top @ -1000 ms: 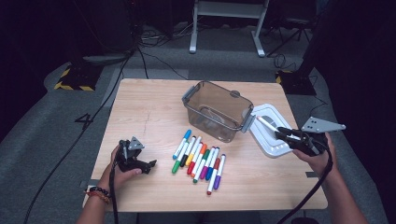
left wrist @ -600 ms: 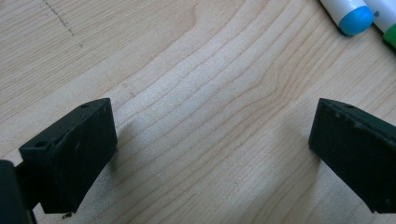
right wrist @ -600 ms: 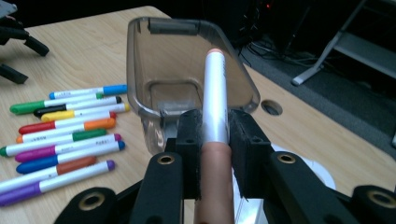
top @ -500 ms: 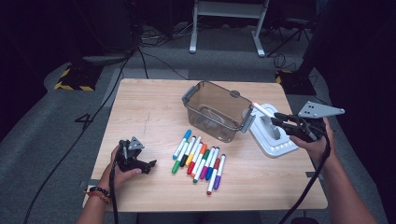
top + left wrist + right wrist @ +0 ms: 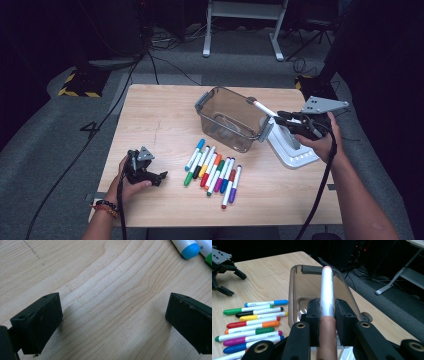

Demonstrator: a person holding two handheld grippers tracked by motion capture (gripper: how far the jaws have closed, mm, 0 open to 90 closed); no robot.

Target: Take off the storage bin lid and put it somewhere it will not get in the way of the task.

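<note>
The bin [image 5: 231,118] looks empty, its lid [image 5: 292,150] off beside it, and ten markers [image 5: 212,172] lie in a row on the table [image 5: 155,120], so the packing has barely begun. The right gripper [image 5: 276,118], clamped on a brown-capped marker [image 5: 327,302], has risen from over the lid to the bin's rim, while the left gripper [image 5: 162,176] rests wide open and unmoved.

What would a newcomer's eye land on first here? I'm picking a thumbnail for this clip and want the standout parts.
First, the right gripper, shut on a white marker with a tan cap and holding it above the clear plastic bin at the table's right side. Next, the bright row of coloured markers lying side by side on the pale wooden table in front of the bin. At the near left, the left gripper rests open on the wood.
</note>
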